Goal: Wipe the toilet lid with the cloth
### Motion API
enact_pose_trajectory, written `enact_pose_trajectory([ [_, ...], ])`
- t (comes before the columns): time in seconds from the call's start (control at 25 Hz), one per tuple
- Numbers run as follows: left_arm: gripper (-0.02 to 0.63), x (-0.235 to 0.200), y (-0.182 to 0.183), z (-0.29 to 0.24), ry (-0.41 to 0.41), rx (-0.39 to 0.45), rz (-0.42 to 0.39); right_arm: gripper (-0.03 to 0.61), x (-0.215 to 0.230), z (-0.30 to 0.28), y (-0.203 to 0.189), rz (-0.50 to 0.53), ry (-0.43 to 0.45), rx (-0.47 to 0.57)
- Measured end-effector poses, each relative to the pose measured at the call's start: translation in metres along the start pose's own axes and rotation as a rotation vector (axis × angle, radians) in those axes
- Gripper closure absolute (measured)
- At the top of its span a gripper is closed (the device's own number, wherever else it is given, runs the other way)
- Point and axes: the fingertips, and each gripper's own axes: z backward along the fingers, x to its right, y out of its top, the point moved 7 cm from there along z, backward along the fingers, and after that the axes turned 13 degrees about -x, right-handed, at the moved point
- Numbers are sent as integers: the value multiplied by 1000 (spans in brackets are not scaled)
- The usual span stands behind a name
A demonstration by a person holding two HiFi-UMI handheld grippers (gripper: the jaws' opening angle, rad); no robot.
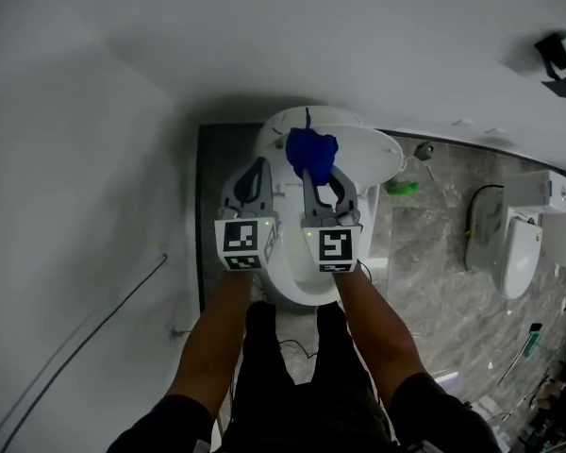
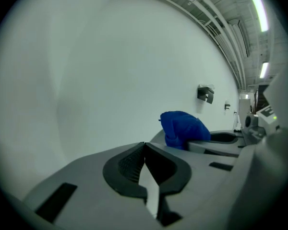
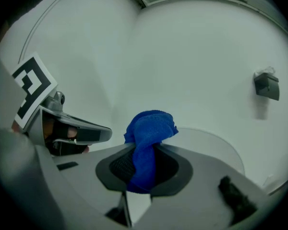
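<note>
The cloth (image 3: pixel 146 138) is deep blue and terry-like, bunched into a crumpled wad and clamped between the jaws of the right gripper (image 3: pixel 144 153), with a loose fold bulging beyond the tips; it sits just to the right of the left gripper (image 2: pixel 144 145). The toilet lid (image 1: pixel 291 281) is white, smooth and rounded, lying below both grippers and reaching ahead of them

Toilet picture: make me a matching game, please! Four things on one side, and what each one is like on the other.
Things:
1. cloth
2. left gripper
3. right gripper
4. lid

What it is like:
a. white
b. shut, holding nothing
c. blue
d. shut on the cloth

Pairs: 1-c, 2-b, 3-d, 4-a.
</note>
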Motion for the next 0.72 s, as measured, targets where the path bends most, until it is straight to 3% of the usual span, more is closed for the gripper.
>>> enact_pose_trajectory([
  [0.28, 603, -2, -10, -33, 10, -14, 0, 511, 2, -42, -9, -2, -28, -3],
  [0.72, 603, 28, -8, -57, -18, -29, -25, 511, 48, -47, -11, -26, -116, 3],
])
